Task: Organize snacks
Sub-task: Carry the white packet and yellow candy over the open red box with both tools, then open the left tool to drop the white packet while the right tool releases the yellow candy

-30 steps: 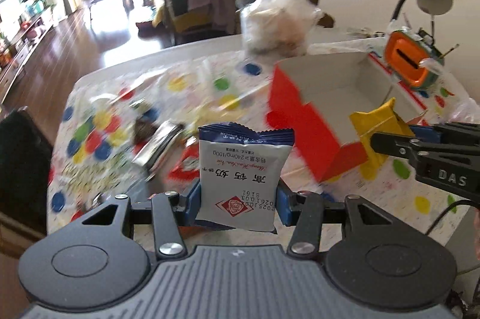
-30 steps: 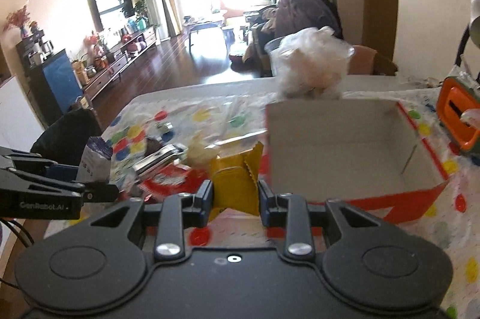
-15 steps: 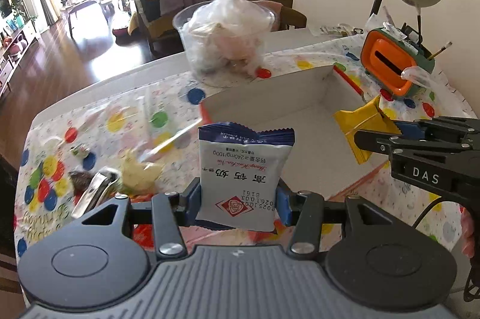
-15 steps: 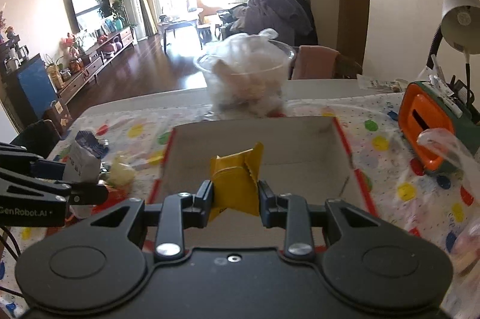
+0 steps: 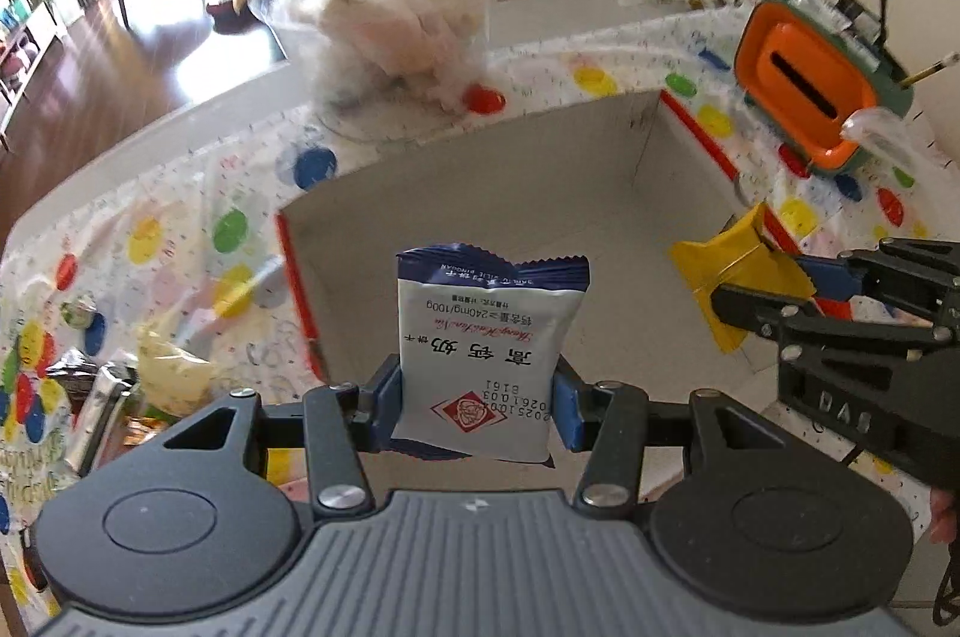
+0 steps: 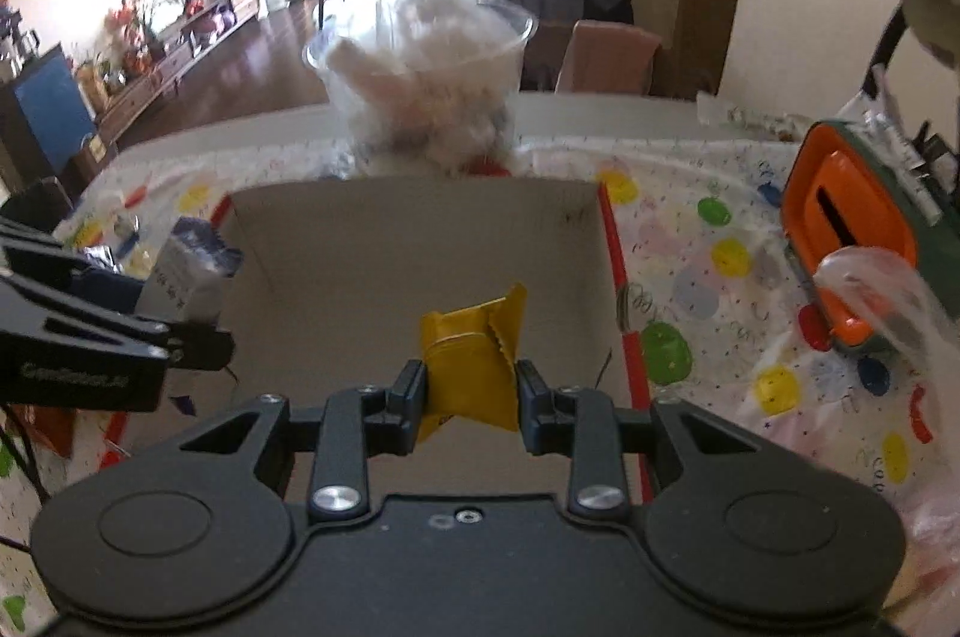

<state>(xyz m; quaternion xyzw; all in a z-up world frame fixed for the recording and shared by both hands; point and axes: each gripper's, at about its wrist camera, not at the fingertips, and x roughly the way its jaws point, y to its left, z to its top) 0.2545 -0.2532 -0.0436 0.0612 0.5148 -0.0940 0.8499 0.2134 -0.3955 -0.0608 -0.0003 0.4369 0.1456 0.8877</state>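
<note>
Left gripper [image 5: 477, 406]: tilted steeply downward, blue pads clamped on both sides of upright white packet [image 5: 489, 355]. Right gripper [image 6: 471, 394]: angled downward, jaws closed tight on crumpled yellow packet [image 6: 474, 367]. Both grippers side by side, right one visible at right edge of left view. Fingertip partly visible beneath it.

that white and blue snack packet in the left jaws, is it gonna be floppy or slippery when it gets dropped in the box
Probably light and semi-stiff: the white and blue packet stands upright above the left gripper without drooping. Its puffed, glossy film looks slippery, so it may slide on the cardboard box floor. Likely it lands flat rather than staying upright.
</note>
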